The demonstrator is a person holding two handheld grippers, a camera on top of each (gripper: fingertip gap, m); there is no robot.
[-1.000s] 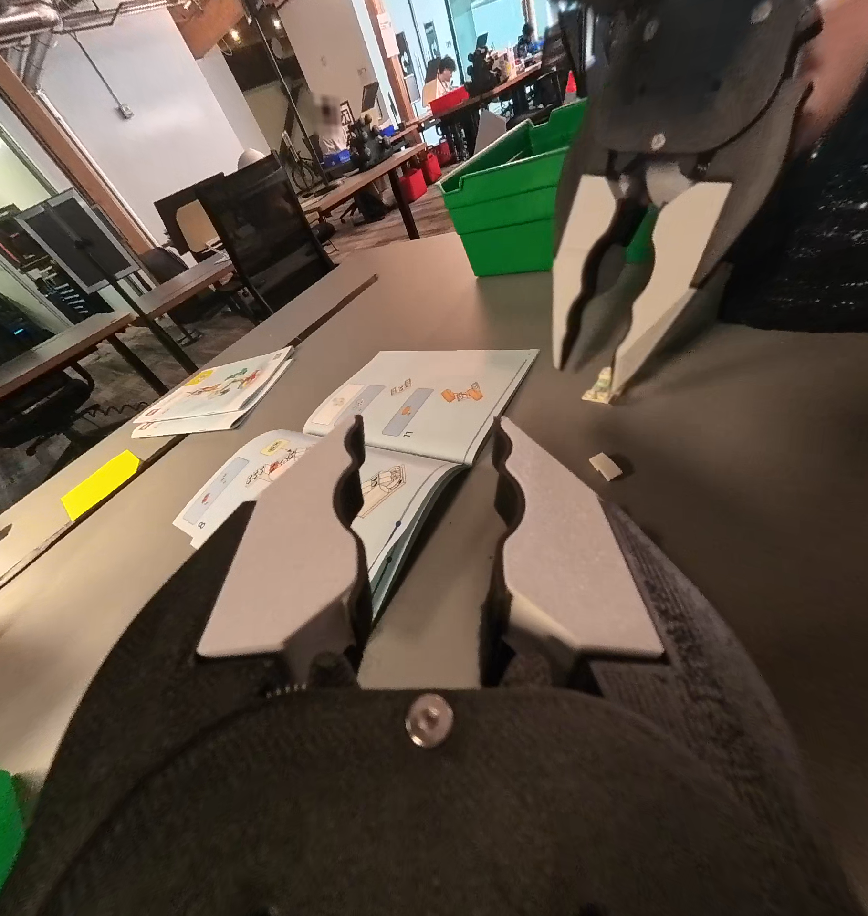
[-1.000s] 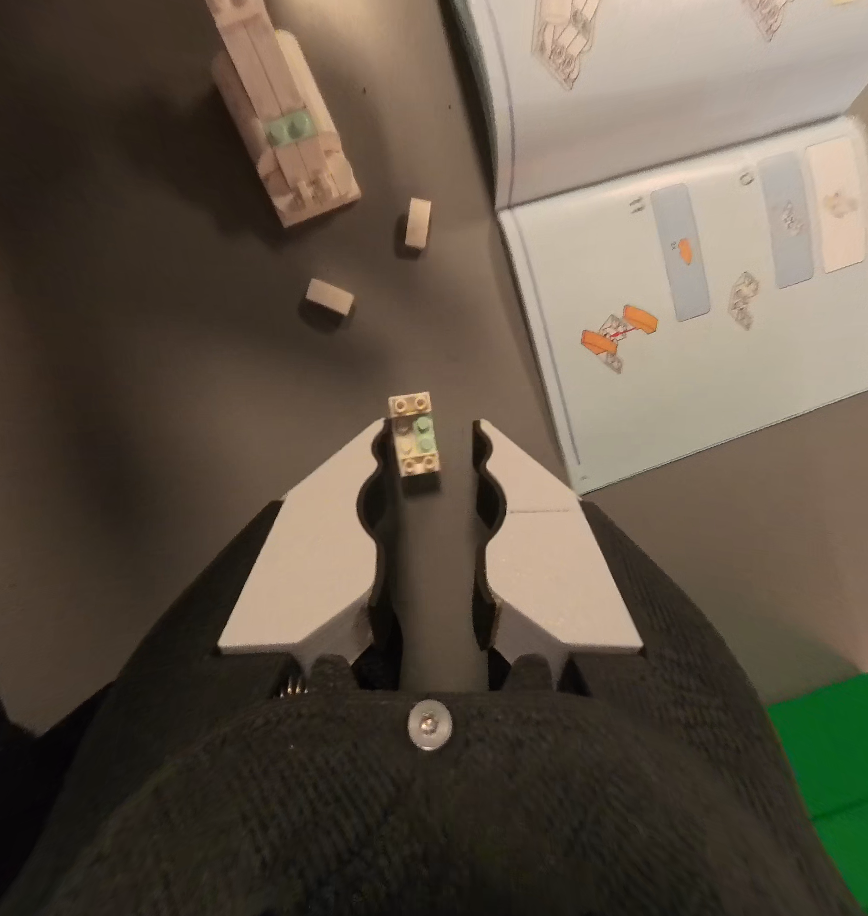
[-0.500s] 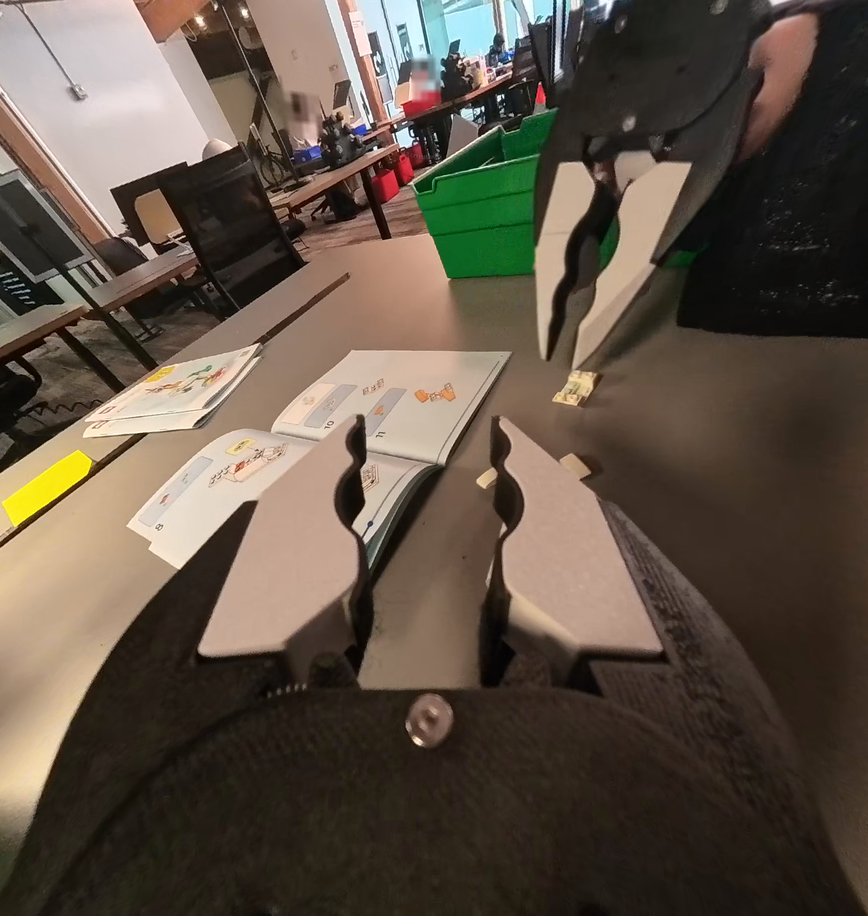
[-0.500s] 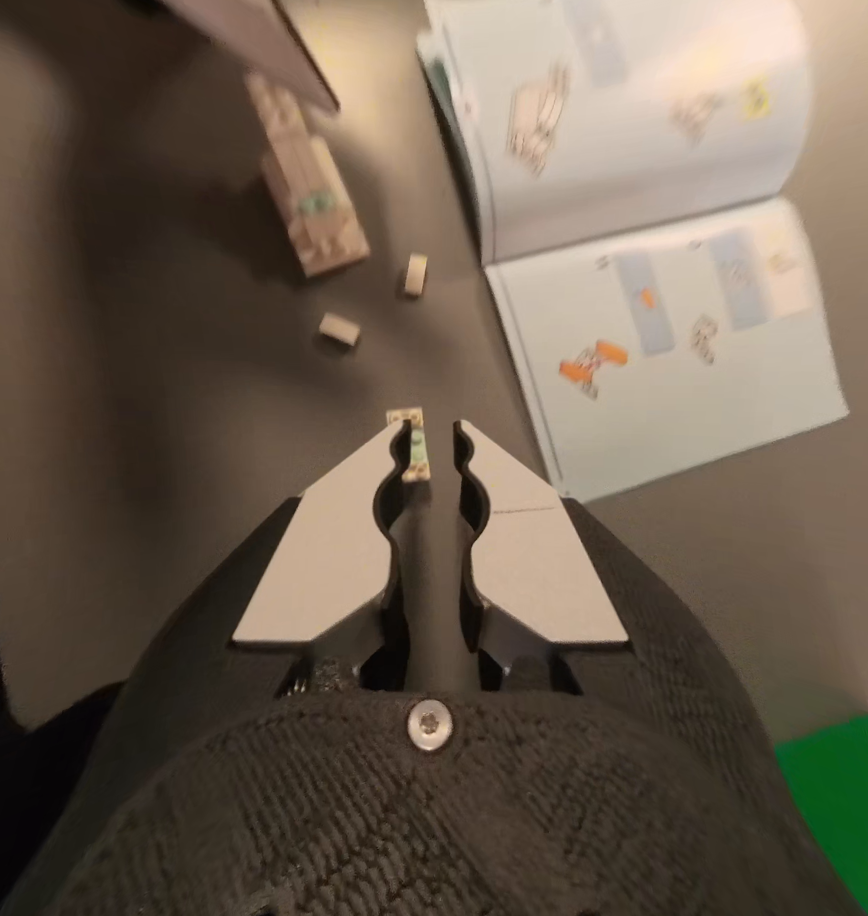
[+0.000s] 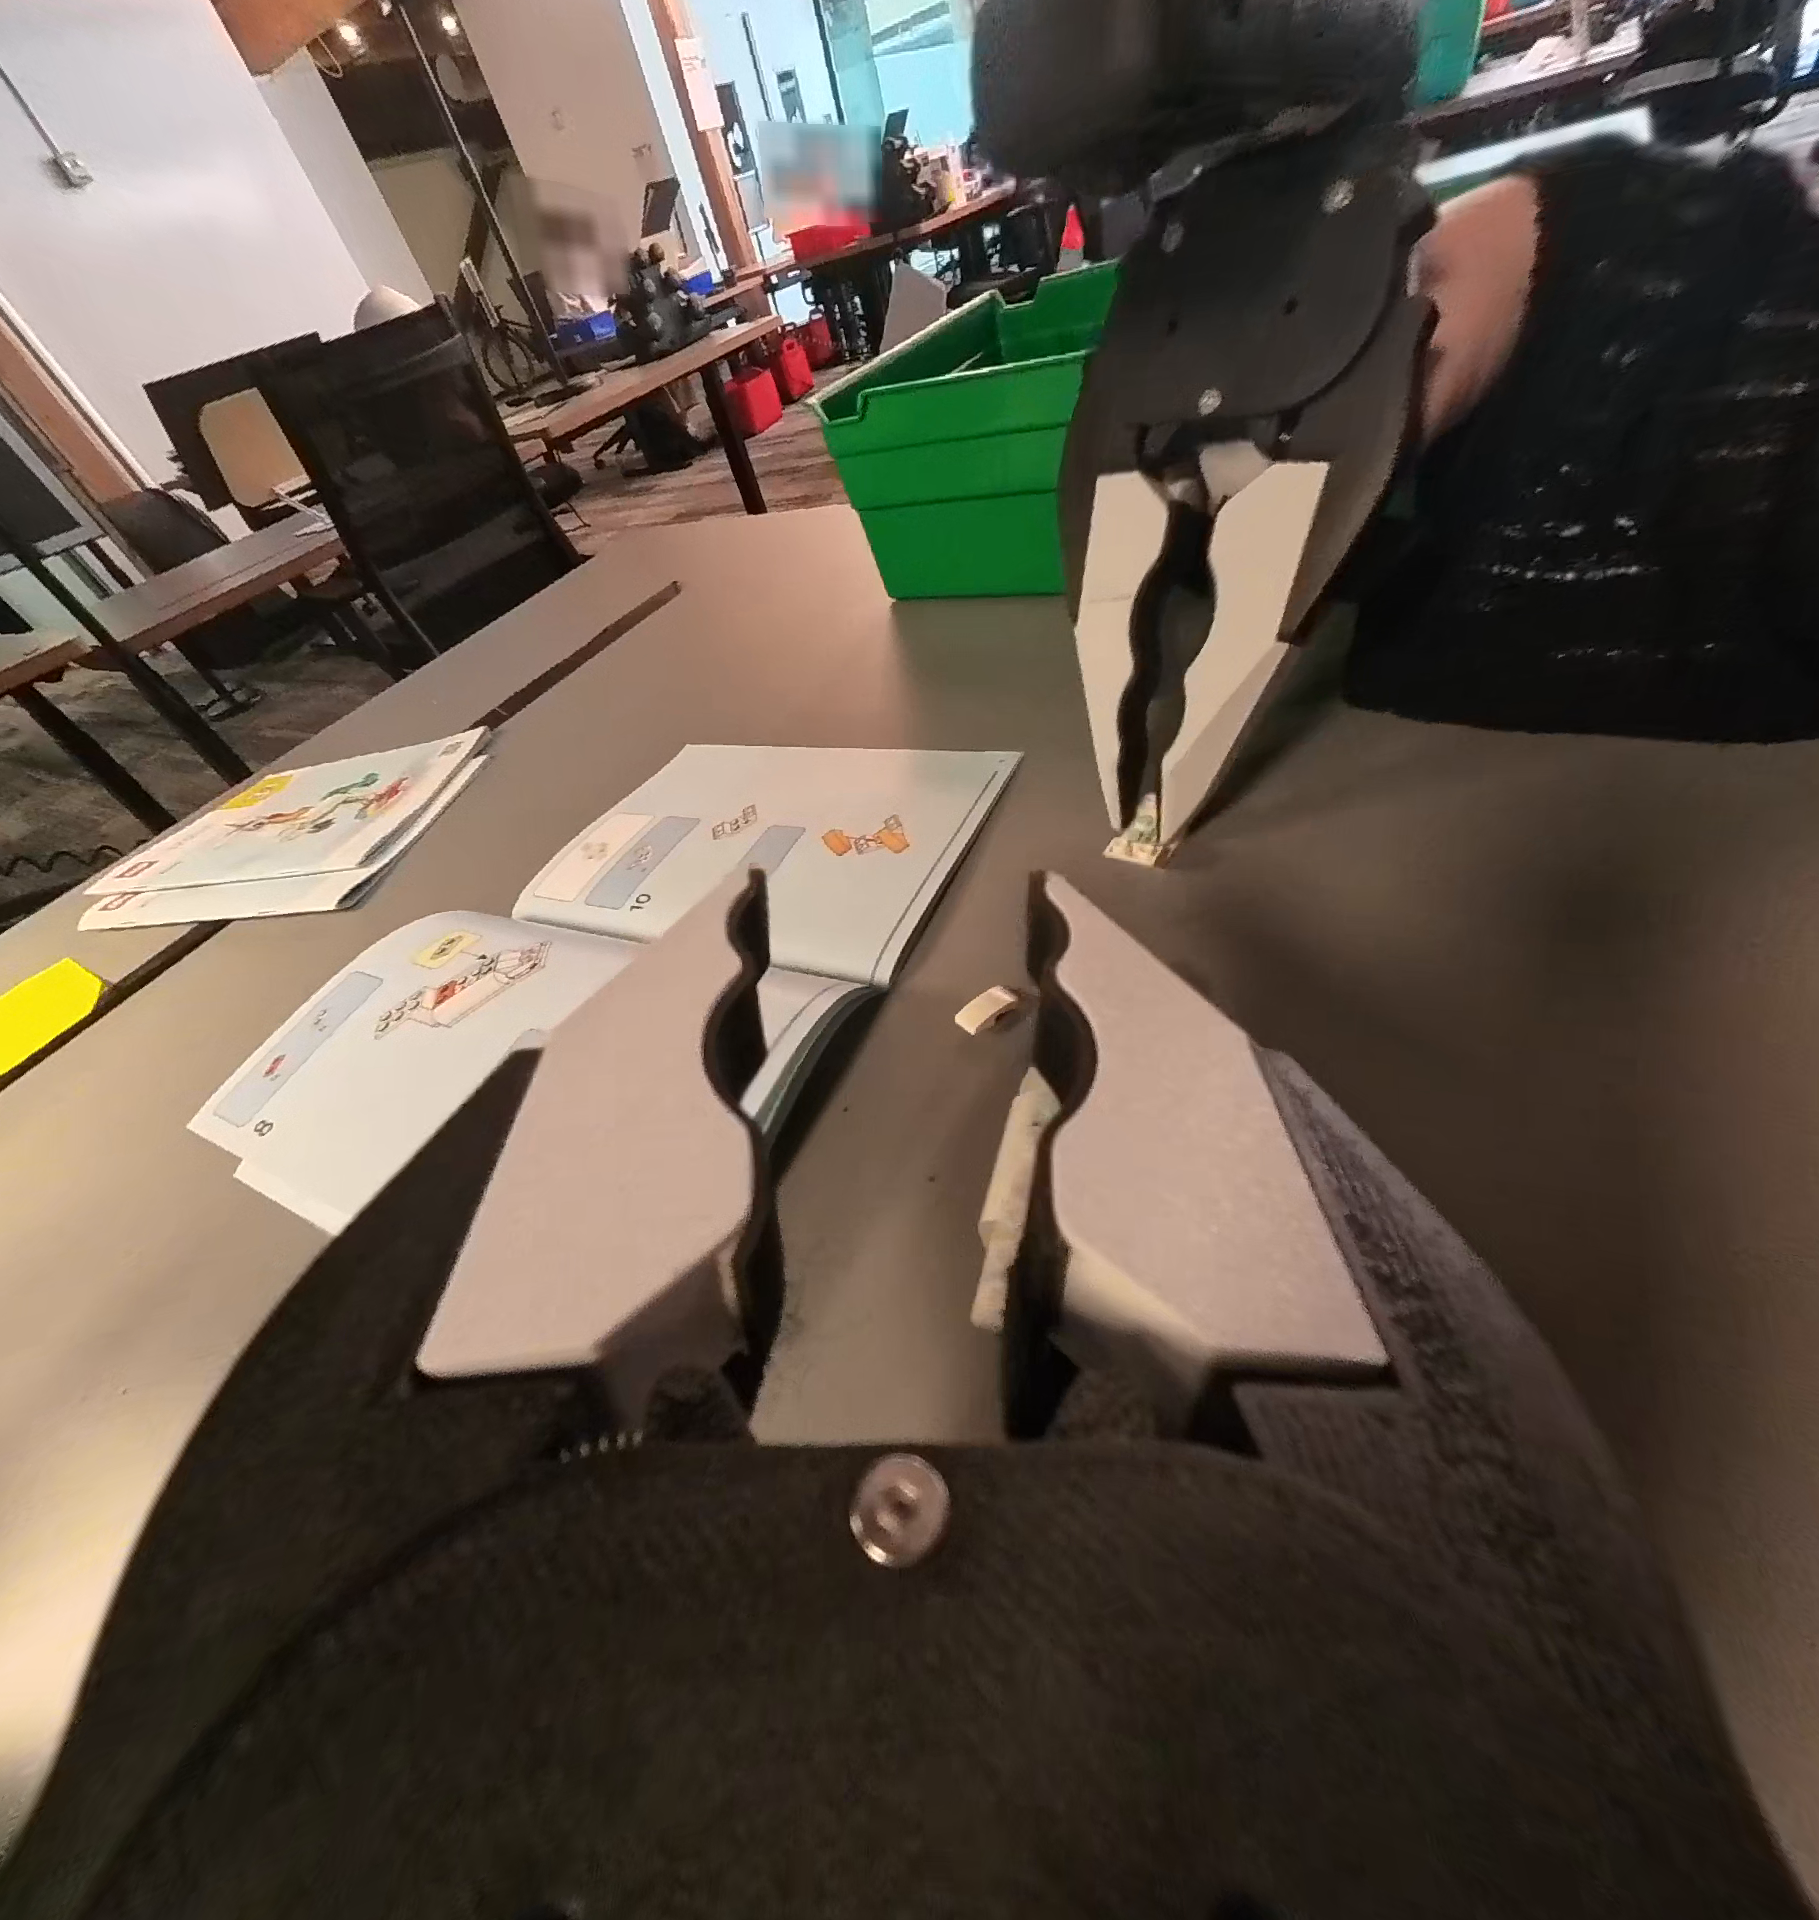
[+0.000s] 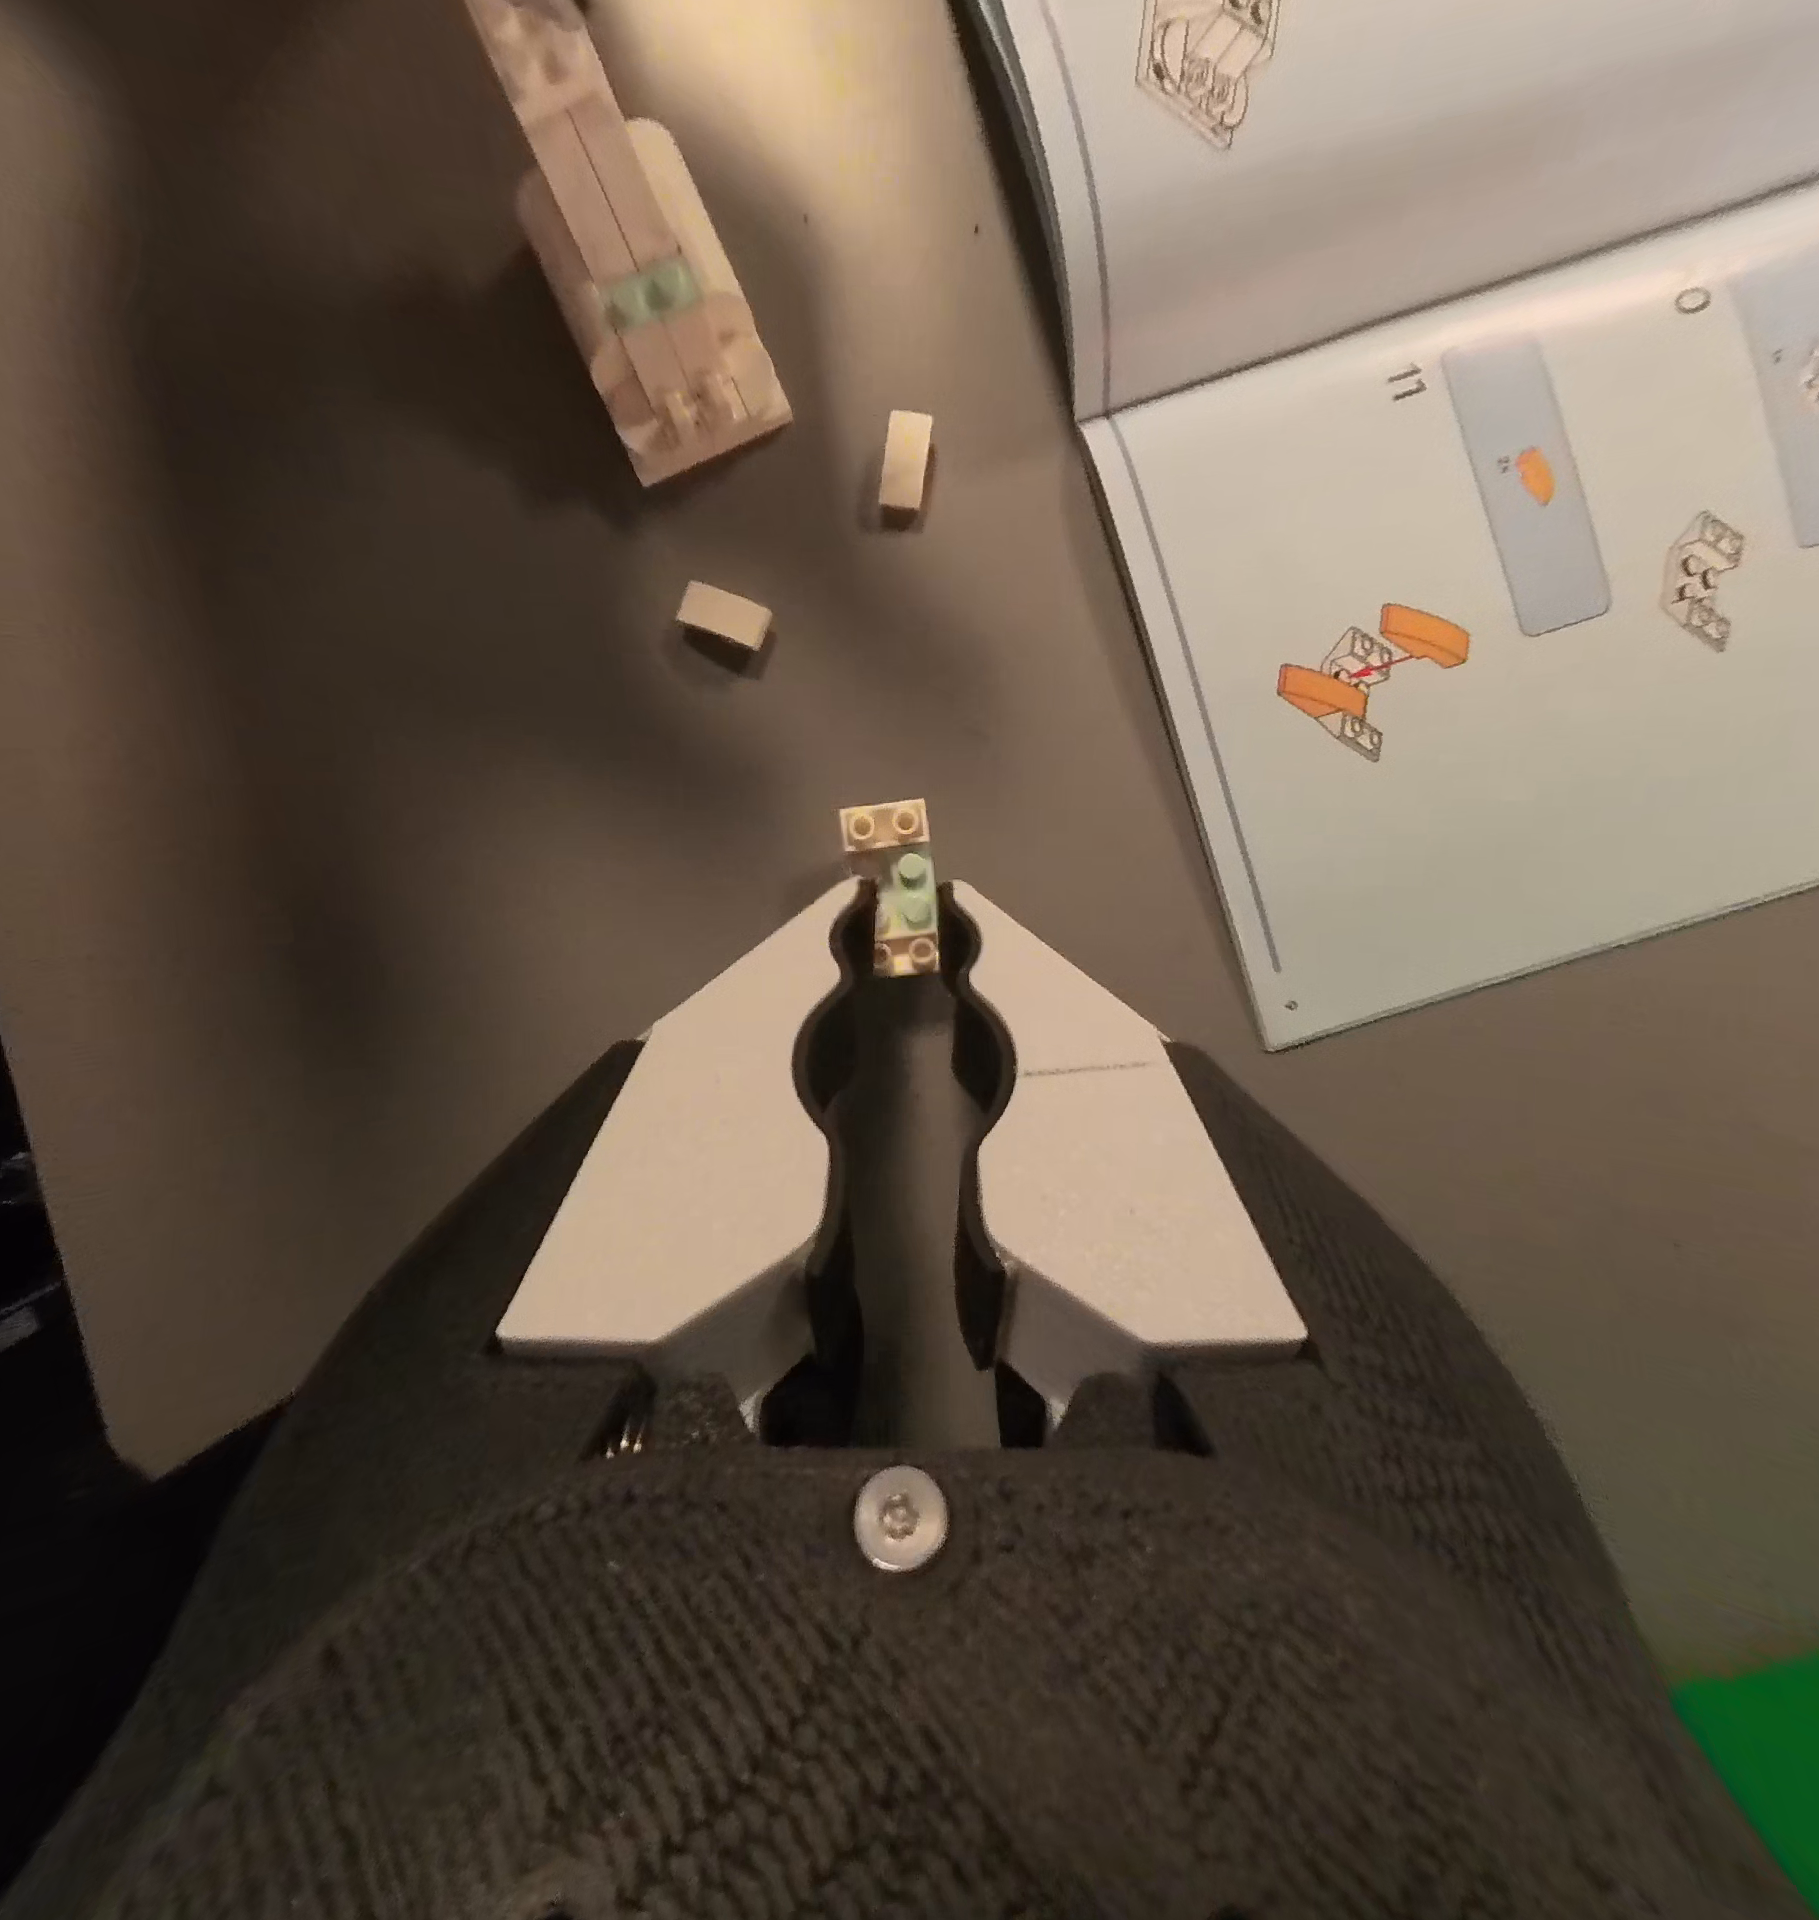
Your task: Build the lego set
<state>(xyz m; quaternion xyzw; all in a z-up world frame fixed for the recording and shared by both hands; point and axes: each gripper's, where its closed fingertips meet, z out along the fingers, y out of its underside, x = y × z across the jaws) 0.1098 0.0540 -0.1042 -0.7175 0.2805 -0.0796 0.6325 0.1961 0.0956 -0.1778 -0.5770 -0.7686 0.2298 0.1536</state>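
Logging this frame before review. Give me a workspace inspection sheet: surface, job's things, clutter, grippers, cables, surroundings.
Surface: grey table, flat and matte.
Job's things: small tan-and-green brick assembly on the table; longer tan assembly beyond it; two loose tan bricks between; open instruction booklet to the right.
Clutter: second booklet, yellow strip, stacked green bins.
Grippers: right gripper closed on the small assembly's sides; left gripper open, empty, hovering near the longer assembly.
Cables: nothing seen.
Surroundings: open office with desks, black chair, people far back.
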